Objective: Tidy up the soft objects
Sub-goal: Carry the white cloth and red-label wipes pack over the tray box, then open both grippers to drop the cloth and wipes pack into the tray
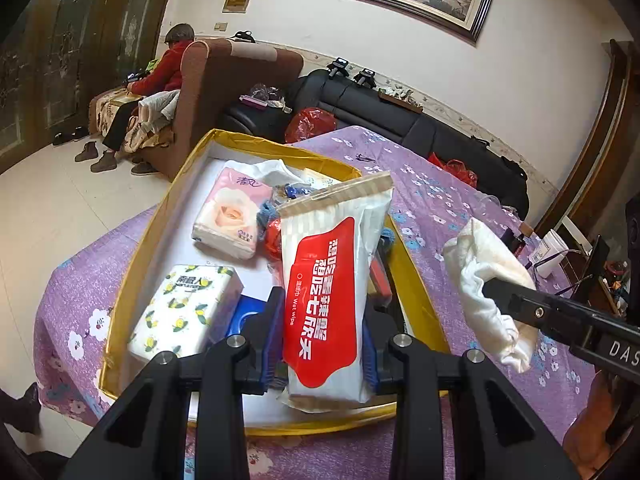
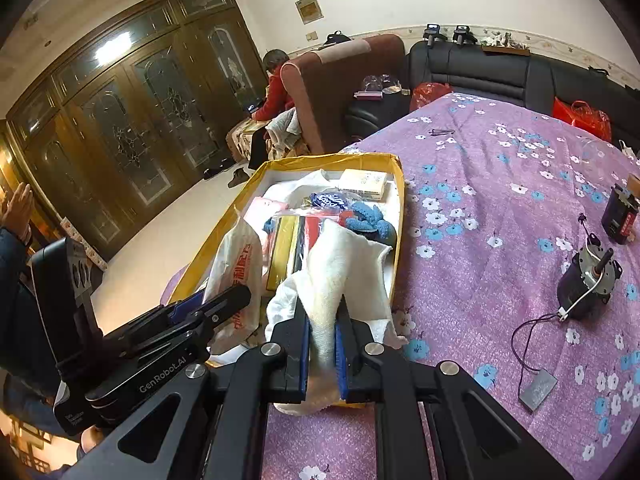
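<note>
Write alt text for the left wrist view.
The left gripper clamps a red-and-white wet wipe pack above a yellow box holding tissue packs, while the right gripper holds a white towel over the purple floral tablecloth.

red-and-white wet wipe pack (image 1: 328, 300) upright, clamped in left gripper (image 1: 326, 344) above yellow box (image 1: 152, 232). white towel (image 2: 340, 280) crumpled, pinched in right gripper (image 2: 323, 356) at box's near edge. pink tissue pack (image 1: 230, 212) and lemon-print tissue pack (image 1: 186, 312) lie flat inside.
</note>
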`<state>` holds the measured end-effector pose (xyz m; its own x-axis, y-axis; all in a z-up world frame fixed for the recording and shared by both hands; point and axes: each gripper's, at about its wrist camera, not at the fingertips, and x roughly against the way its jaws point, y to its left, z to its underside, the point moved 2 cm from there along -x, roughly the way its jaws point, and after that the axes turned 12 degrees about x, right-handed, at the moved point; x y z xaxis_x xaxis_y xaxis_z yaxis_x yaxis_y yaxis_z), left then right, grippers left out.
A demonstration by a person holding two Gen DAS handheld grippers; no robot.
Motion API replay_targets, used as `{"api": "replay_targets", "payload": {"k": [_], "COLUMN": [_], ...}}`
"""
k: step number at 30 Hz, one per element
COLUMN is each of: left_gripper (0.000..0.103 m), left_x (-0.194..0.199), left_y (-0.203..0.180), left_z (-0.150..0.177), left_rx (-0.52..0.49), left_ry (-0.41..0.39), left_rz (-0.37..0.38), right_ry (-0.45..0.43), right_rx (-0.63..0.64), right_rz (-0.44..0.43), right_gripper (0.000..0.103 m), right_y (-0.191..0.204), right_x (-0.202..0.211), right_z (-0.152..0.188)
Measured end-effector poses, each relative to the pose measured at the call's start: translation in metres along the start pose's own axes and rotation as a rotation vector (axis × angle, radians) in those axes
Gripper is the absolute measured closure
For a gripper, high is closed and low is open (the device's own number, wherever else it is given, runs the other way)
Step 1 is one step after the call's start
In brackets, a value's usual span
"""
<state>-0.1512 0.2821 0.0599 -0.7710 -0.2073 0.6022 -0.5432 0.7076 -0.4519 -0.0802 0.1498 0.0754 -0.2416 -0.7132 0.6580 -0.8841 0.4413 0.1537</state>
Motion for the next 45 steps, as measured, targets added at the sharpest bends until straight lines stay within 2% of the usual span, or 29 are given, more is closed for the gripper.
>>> {"api": "replay_targets", "payload": {"k": [10, 15, 28, 37, 42, 45], "left_gripper": [0.07, 0.07, 0.07, 0.069, 0.068, 0.068], "left_x": [-0.006, -0.005, -0.017, -0.026, -0.027, -0.026], "left_y": [0.01, 0.018, 0.014, 0.008, 0.005, 0.003], "left_z": [-0.006, -0.013, -0.02, -0.014, -0.011, -0.01], "left_rx": [0.007, 0.015, -0.028, -0.076, -0.092, -0.096], "left_ry": [0.006, -0.014, -0.021, -0.039, -0.054, -0.057], "left_rz": [-0.007, -0.038, -0.083, -0.1, -0.108, -0.113], "right_ry": [0.024, 0.047, 0.129, 0.184, 0.194, 0.182], "right_rx": [0.0, 0.016, 0.052, 0.056, 0.046, 0.057], "right_rz": [0.005, 0.0, -0.002, 0.007, 0.003, 0.012], "right_gripper": [0.091, 0.091, 0.091, 0.091, 0.088, 0.082], "right_y": [0.0, 0.004, 0.003, 0.0, -0.002, -0.001], "right_x": [-0.02, -0.04, -0.129, -0.169, -0.174, -0.167], "right_z": [-0.014, -0.031, -0.1, -0.107, -0.106, -0.108]}}
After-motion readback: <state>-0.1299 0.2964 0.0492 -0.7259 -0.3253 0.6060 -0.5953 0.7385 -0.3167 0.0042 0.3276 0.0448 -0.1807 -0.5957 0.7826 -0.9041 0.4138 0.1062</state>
